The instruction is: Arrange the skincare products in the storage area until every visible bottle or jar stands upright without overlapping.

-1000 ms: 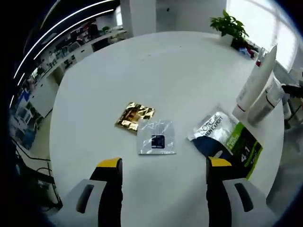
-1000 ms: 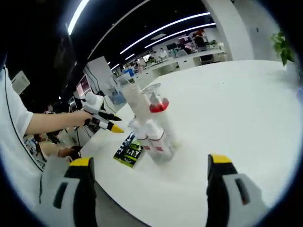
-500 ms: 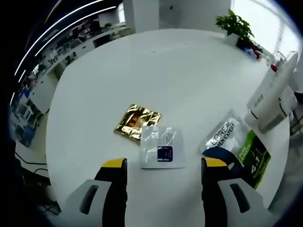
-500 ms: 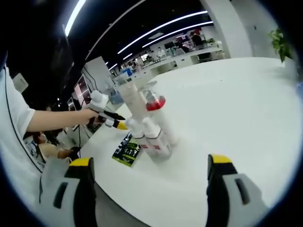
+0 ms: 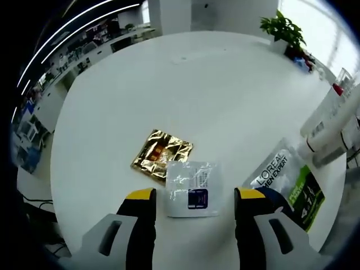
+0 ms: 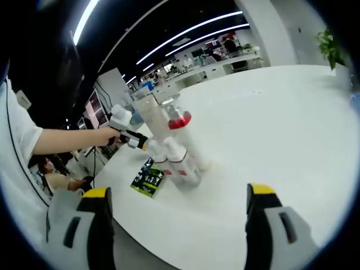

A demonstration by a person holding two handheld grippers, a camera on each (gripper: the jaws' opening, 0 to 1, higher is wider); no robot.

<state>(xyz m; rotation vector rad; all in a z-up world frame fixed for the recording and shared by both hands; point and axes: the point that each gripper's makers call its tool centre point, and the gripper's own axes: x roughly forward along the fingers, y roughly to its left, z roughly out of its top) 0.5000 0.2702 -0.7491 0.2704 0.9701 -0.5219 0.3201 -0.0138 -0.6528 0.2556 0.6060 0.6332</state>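
On the round white table (image 5: 185, 79) lie three flat sachets: a gold one (image 5: 161, 152), a clear one with a dark blue label (image 5: 192, 181) and a green-and-white L'Oreal pouch (image 5: 288, 181). My left gripper (image 5: 190, 198) hangs open just above the clear sachet, its yellow-tipped jaws on either side of it. White tubes (image 5: 333, 121) stand upright at the right edge. In the right gripper view those white tubes and bottles (image 6: 170, 146) stand clustered, one with a red cap (image 6: 180, 120), next to the green pouch (image 6: 145, 178). My right gripper (image 6: 176, 196) is open, well short of them.
A potted plant (image 5: 283, 29) stands at the table's far edge. A person's arm holds the left gripper (image 6: 125, 130) at the left of the right gripper view. Office desks and ceiling lights lie beyond the table. The table edge runs close below the pouch.
My left gripper has come down and forward, so the clear sachet now sits between its jaws. The right gripper view has barely shifted.
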